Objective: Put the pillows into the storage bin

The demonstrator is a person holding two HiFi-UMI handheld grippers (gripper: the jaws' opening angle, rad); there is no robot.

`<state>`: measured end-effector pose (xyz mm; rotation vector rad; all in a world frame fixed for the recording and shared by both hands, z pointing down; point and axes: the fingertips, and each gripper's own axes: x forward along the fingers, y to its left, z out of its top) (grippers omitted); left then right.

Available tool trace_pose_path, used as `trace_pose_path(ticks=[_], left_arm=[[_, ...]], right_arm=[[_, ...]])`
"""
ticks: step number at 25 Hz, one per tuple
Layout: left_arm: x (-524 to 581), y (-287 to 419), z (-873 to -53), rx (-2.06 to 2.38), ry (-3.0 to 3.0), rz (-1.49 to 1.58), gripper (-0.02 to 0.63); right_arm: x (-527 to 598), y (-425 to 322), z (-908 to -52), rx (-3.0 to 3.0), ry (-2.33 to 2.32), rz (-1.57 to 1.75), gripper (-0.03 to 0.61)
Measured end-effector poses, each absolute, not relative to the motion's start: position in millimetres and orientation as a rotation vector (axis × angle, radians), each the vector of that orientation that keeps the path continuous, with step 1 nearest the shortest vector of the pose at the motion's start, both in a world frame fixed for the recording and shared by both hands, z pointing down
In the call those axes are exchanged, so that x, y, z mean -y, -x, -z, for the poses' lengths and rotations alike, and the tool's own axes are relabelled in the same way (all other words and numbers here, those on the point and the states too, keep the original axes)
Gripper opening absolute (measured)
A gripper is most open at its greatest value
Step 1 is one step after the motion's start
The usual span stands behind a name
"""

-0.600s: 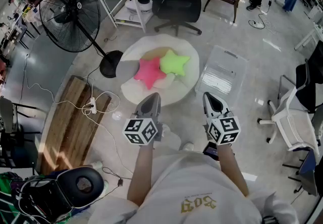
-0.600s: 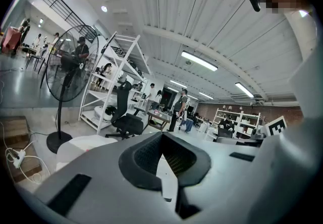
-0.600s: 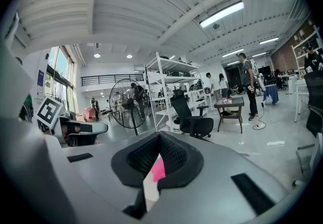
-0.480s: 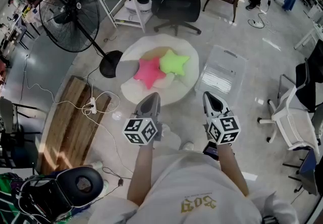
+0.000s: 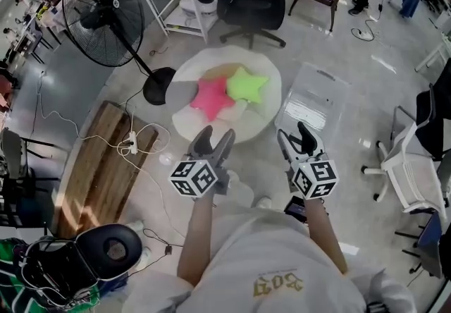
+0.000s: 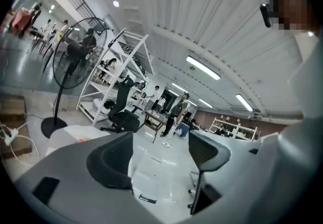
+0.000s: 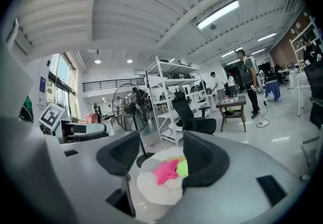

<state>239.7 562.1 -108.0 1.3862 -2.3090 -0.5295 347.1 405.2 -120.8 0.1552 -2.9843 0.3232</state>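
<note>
The left hand-held gripper point(image 5: 215, 139) is held out in front of the person, roughly level, its jaws well apart with nothing between them. In the left gripper view only bare floor and the far room show in the gap. The right hand-held gripper point(image 5: 294, 137) is beside it at the same height, its jaws also spread wide and gripping nothing. In the right gripper view the pillows show through the gap, well away on the floor.

Just ahead of the two grippers, on the floor, lies a round white rug point(image 5: 189, 120). On it are the pink pillow point(image 5: 210, 96) and the green pillow point(image 5: 246, 84), both star-shaped. They touch, with the green one to the right of the pink one. Something pale lies under them; what it is cannot be told.

The bin point(image 5: 313, 93) is clear plastic. It stands on the floor just to the right of the rug, ahead of the right gripper, with no lid on it and no pillow inside.

To the left of the rug stands a fan point(image 5: 106, 19), its round base touching the rug's edge. Nearer the person on that side lie a wooden board point(image 5: 99, 170) and a power strip point(image 5: 132, 142) with white cables. Beyond the rug is a black chair point(image 5: 243, 5).
</note>
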Motion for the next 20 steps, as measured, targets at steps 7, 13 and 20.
trace_pose_path(ticks=[7,13,20], left_arm=[[-560,-232,115,2.322,-1.404,0.565,0.408],[-543,-223,108,2.319,-1.461,0.517,0.439],[-505,-183,93,2.28,-1.451,0.538,0.44]], right_arm=[[-396,-340,119,2.968,-0.184,-0.309,0.291],[-379,-334,113,2.967,-0.21,-0.303,0.31],[-340,-300,96,2.931,-0.239,-0.329,0.316]])
